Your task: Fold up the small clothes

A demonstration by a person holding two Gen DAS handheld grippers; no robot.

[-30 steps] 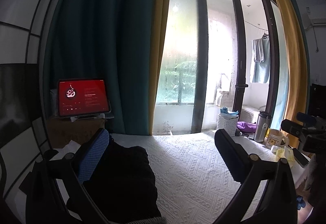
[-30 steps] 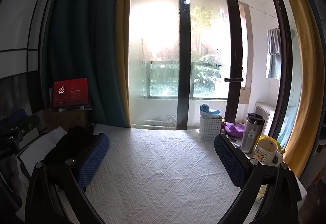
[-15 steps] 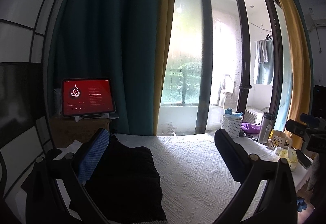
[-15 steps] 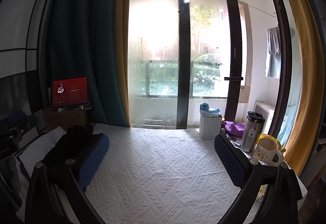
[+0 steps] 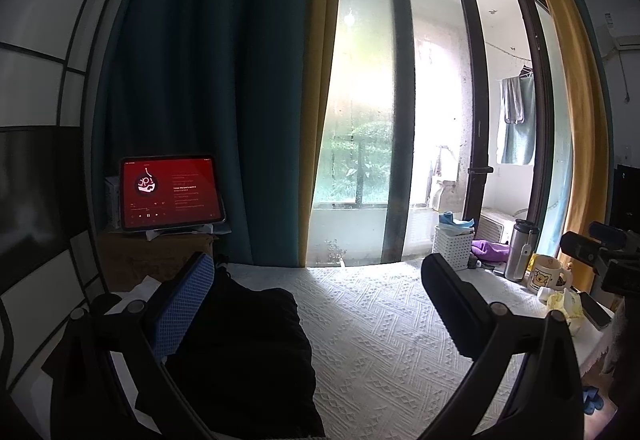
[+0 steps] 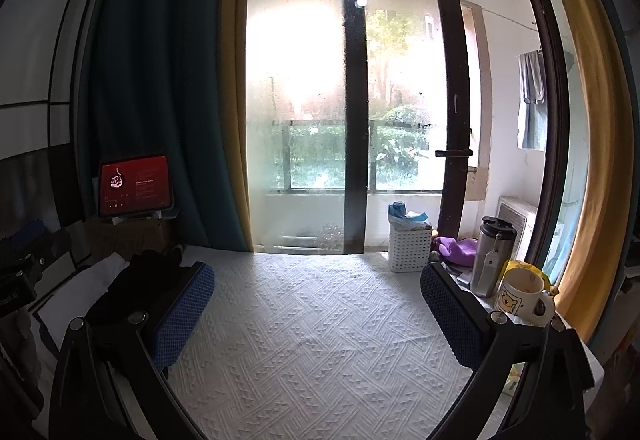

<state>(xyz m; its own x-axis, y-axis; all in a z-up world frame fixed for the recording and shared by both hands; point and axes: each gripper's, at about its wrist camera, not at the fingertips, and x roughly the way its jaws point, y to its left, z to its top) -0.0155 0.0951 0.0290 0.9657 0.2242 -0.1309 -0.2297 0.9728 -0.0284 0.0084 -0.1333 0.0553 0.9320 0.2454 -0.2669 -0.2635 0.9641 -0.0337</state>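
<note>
White textured bedspread (image 6: 316, 340) covers the work surface, running up to the glass doors (image 6: 352, 120); teal curtain (image 5: 192, 100) at left, yellow curtain (image 6: 580, 144) at right.

Black garment (image 5: 248, 352): dark folded bundle lying on the left part of the spread. Long axis runs near-to-far, away from the camera toward the curtain; far end narrower. In the right wrist view it shows as a dark heap (image 6: 132, 284) at the left edge, beside a white pillow-like strip. No label or print can be made out on it.

Left gripper (image 5: 320, 288): claw wide, nothing between the fingers. Its blue-padded finger (image 5: 180, 308) stands over the garment's left edge; contact cannot be told.

Right gripper (image 6: 316, 300): claw wide, empty, above bare bedspread, well apart from the garment.

Tablet (image 5: 172, 192) propped on a box at left, red screen showing a music player; white text lines too small to read.

White slotted basket (image 6: 410, 248), steel flask (image 6: 492, 256), purple cloth (image 6: 456, 250) at the right side.

Mug (image 6: 522, 294) with cartoon bear picture; any lettering unreadable.
</note>
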